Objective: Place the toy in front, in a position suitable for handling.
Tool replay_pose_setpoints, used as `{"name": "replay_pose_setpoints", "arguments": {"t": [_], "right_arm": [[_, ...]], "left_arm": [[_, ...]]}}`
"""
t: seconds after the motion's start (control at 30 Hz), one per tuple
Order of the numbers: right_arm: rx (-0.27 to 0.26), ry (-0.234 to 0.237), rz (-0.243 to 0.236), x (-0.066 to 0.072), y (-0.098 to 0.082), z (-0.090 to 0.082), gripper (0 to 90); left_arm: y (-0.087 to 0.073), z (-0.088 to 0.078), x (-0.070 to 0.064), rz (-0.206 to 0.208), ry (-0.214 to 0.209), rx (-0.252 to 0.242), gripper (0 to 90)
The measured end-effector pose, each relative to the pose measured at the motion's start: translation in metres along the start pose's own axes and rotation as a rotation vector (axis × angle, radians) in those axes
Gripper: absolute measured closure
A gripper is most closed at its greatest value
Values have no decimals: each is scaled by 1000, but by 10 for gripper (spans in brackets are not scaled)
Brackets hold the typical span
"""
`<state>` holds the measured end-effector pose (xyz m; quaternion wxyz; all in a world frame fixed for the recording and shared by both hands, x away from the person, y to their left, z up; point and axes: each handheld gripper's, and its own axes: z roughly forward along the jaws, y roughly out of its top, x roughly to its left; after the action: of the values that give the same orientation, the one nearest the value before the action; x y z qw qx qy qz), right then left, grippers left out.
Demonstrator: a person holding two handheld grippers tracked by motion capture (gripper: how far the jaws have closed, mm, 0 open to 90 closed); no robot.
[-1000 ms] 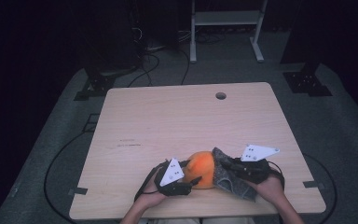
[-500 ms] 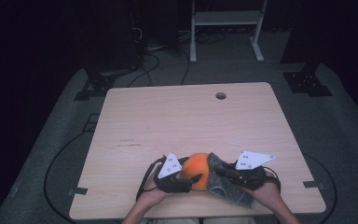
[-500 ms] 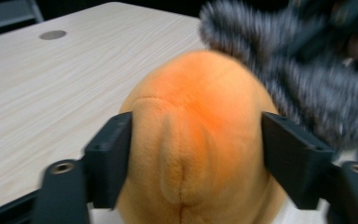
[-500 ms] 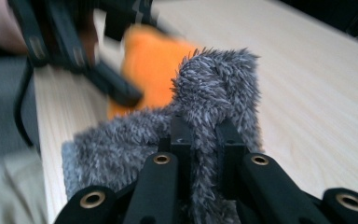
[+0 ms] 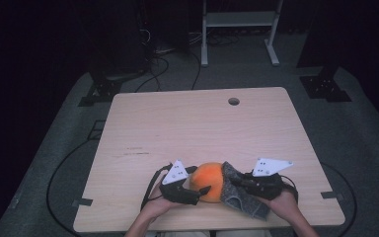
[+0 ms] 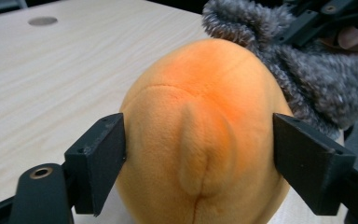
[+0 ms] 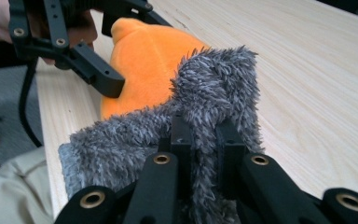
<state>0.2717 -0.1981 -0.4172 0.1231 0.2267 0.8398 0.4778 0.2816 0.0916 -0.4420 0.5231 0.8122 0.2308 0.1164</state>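
Note:
An orange plush ball (image 5: 210, 178) rests near the table's front edge, with a grey fuzzy cloth (image 5: 238, 193) draped against its right side. My left gripper (image 5: 200, 182) reaches in from the left. Its jaws have just been opening and now flank the plush (image 6: 200, 121) on both sides without squeezing it, so the gripper (image 6: 198, 158) is open. My right gripper (image 5: 240, 183) is shut on the grey cloth (image 7: 121, 140), a fold of it pinched between the pads of the gripper (image 7: 203, 135). In the right gripper view the orange plush (image 7: 149, 56) lies behind the cloth, with one of the left gripper's fingers (image 7: 103, 77) beside it.
The light wooden table (image 5: 202, 128) has a round cable hole (image 5: 234, 101) near its far edge. A white metal stand (image 5: 239, 29) and black floor bases (image 5: 325, 86) stand beyond the table. Cables run across the grey floor on the left.
The left gripper's jaws have spread wider around the orange plush. Both hands and the grey cloth stay almost where they were.

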Motion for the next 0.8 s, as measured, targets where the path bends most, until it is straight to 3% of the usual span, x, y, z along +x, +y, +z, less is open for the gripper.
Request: {"name": "replay_pose_setpoints", "arguments": {"t": [0.27,0.47,0.57,0.7,0.73,0.8], "right_arm": [[-11,-7,12,-4,-2,0,803],[-7,-13,11,-4,-2,1,803],[-11,-19,6,-3,-2,1,803],[-13,-15,10,-3,-2,2,803],[-14,-13,9,-4,-2,2,804],[-10,1,4,-3,-1,1,804]], "left_arm": [[1,3,4,-12,-11,-3,270],[0,4,3,16,-5,-13,308],[2,5,3,-23,-12,2,305],[2,8,6,-54,-23,11,189],[3,8,6,-54,-20,25,158],[5,12,10,-103,-27,73,35]]}}
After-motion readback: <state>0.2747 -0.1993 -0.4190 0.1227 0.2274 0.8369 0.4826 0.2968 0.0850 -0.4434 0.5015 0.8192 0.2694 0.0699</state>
